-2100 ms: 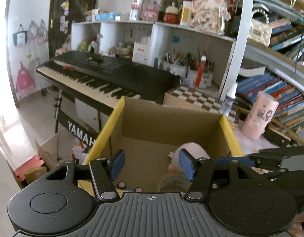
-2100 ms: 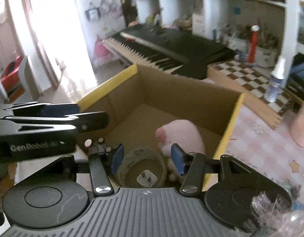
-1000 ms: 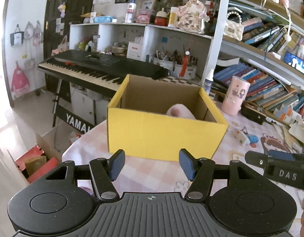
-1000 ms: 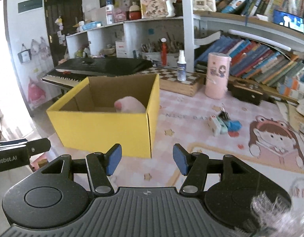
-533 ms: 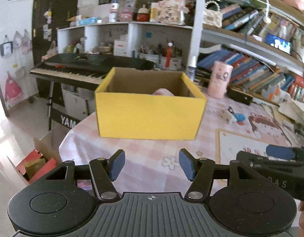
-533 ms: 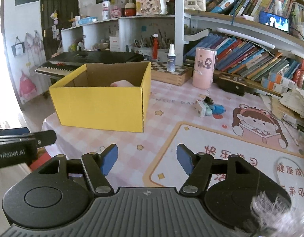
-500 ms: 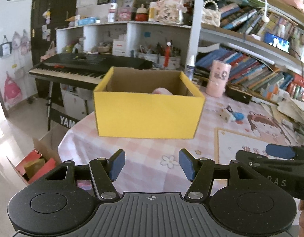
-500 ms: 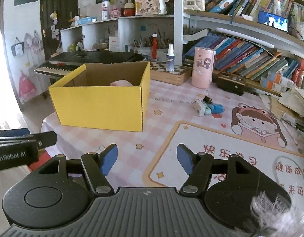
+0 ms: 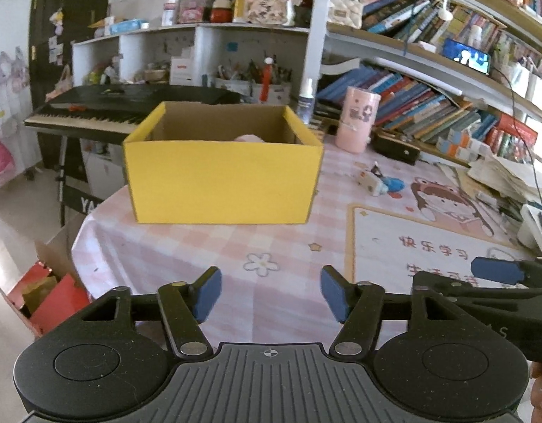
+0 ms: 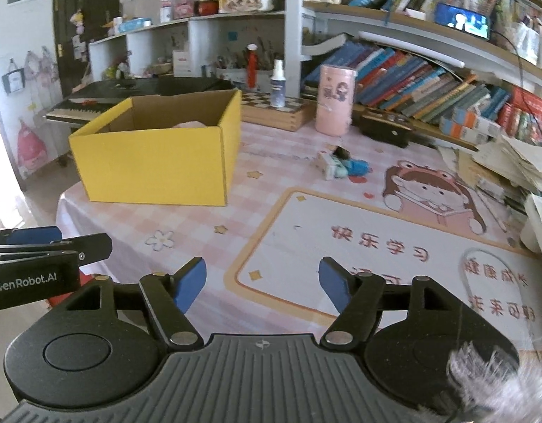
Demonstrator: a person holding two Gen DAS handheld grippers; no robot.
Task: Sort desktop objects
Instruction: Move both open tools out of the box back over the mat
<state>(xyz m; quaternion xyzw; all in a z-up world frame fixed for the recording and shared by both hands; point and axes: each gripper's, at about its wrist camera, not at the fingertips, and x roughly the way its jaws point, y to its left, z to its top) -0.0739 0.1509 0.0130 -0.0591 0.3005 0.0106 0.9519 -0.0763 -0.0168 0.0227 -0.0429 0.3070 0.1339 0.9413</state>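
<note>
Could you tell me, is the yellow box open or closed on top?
Open: the yellow box shows its brown inside, with something pink in it.

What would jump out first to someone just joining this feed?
The yellow box dominates the far left of the pink checked table, with a pink soft thing peeking above its rim. Right of it, a small clump of toys lies loose on the cloth. Both tongs, left and right, are opening with nothing between them.
</note>
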